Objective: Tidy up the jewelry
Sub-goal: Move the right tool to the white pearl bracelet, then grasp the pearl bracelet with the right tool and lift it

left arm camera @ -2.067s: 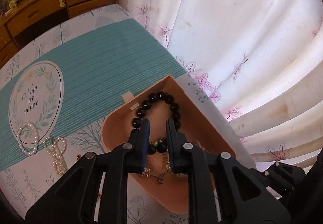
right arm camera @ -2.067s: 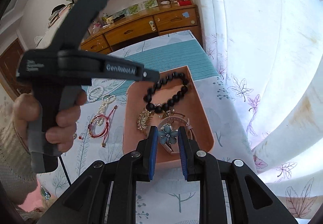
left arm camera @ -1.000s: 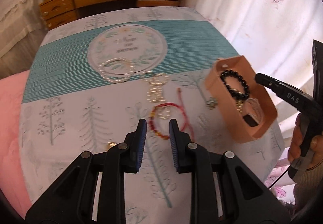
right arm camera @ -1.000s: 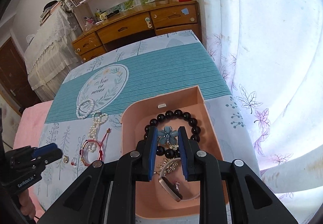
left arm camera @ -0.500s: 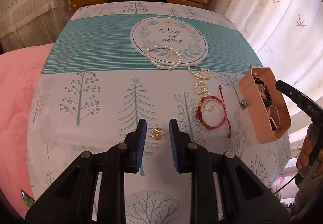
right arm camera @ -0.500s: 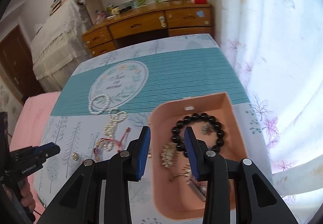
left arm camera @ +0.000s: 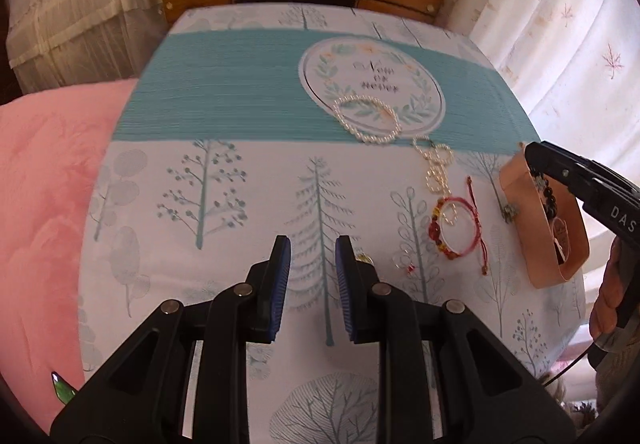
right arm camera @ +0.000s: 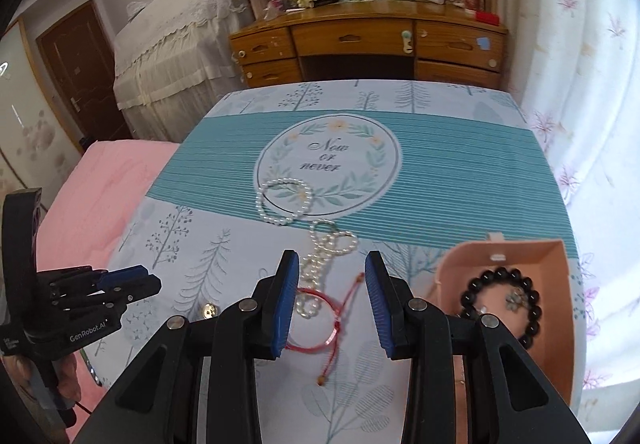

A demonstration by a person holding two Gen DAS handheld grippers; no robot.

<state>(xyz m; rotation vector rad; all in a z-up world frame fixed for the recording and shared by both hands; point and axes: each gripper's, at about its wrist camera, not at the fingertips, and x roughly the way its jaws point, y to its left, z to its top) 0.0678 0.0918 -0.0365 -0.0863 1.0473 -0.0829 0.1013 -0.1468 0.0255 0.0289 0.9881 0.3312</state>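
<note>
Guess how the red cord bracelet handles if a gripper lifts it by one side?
The red cord bracelet looks like thin cord lying slack, so it will probably droop and lose its loop shape. Its loose tails would likely dangle and could snag. A pearl strand overlaps it, so that may drag along. It is probably very light.

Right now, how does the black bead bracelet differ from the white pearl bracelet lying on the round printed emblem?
The black bead bracelet has large dark beads; the white pearl bracelet has small pale ones. The black bead bracelet lies inside the peach box, partly over other jewelry; the white pearl bracelet lies alone on the tablecloth, across the emblem's lower rim. Both are closed beaded loops lying flat, and neither is held.
</note>
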